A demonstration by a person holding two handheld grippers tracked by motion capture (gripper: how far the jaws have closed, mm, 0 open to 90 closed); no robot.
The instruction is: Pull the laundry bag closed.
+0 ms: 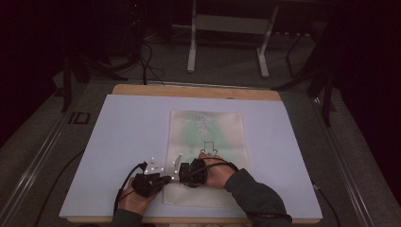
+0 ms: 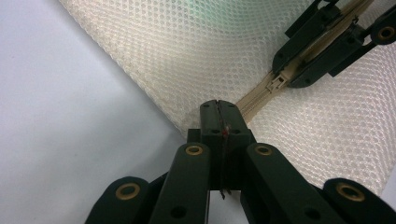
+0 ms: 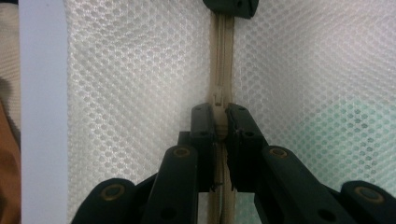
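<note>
Dark floor and a metal frame are lying beyond the table (image 1: 198,91), whose pale sheet (image 1: 127,137) is carrying a cream mesh bag (image 1: 208,127) near its middle. Both hands are working at the bag's near end. In the left gripper view, the left gripper (image 2: 218,111) is pinching with its jaws fully together on the end of the beige zipper (image 2: 254,103) at the bag's edge. In its own view, the right gripper (image 3: 220,122) is clamping the zipper slider (image 3: 218,100) between its jaws — just along the same zipper line from the left one.
</note>
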